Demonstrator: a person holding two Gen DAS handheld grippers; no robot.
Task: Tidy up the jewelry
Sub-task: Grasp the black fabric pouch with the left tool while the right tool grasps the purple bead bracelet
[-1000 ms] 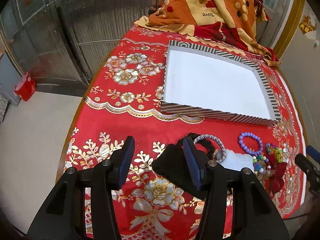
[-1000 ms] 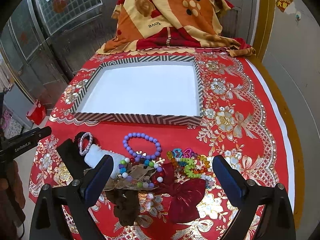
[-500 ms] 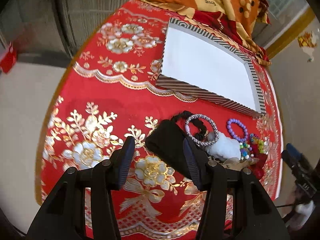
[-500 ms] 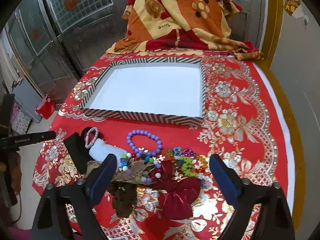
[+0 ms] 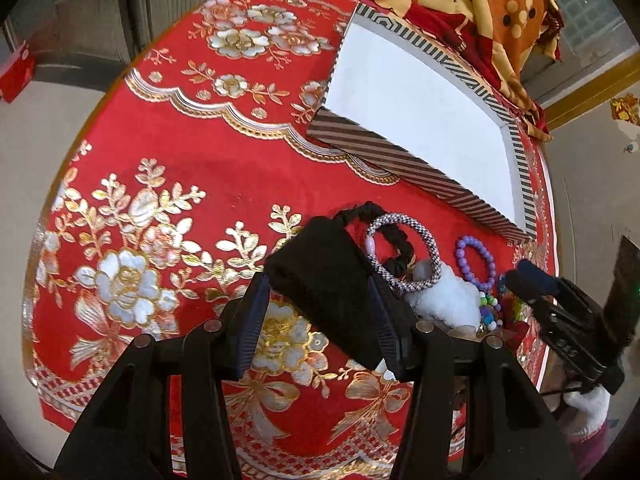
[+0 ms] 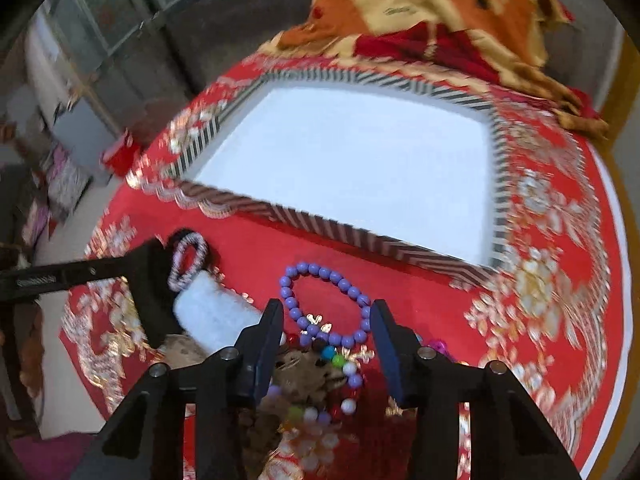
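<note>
A pile of jewelry lies on the red tablecloth in front of a striped box (image 5: 384, 160) with a white bottom. My left gripper (image 5: 320, 312) is open, its fingers on either side of a black pouch (image 5: 324, 280). Beside the pouch lie a grey beaded bangle (image 5: 434, 256), a black scrunchie (image 5: 400, 240) and white fluff (image 5: 440, 300). My right gripper (image 6: 326, 332) is open, low over a purple bead bracelet (image 6: 320, 304), with mixed coloured beads (image 6: 340, 364) under it. The striped box (image 6: 320, 220) is also in the right wrist view.
An orange and red blanket (image 5: 480, 0) is heaped behind the box. The table edge drops to a pale floor at the left (image 5: 48, 128). A red object (image 5: 14, 72) sits on the floor. The right gripper shows in the left wrist view (image 5: 560, 320).
My left gripper has moved forward and down so its fingers now flank the black pouch. My right gripper has dropped towards the purple bracelet and its jaws have narrowed; its view is blurred by motion.
</note>
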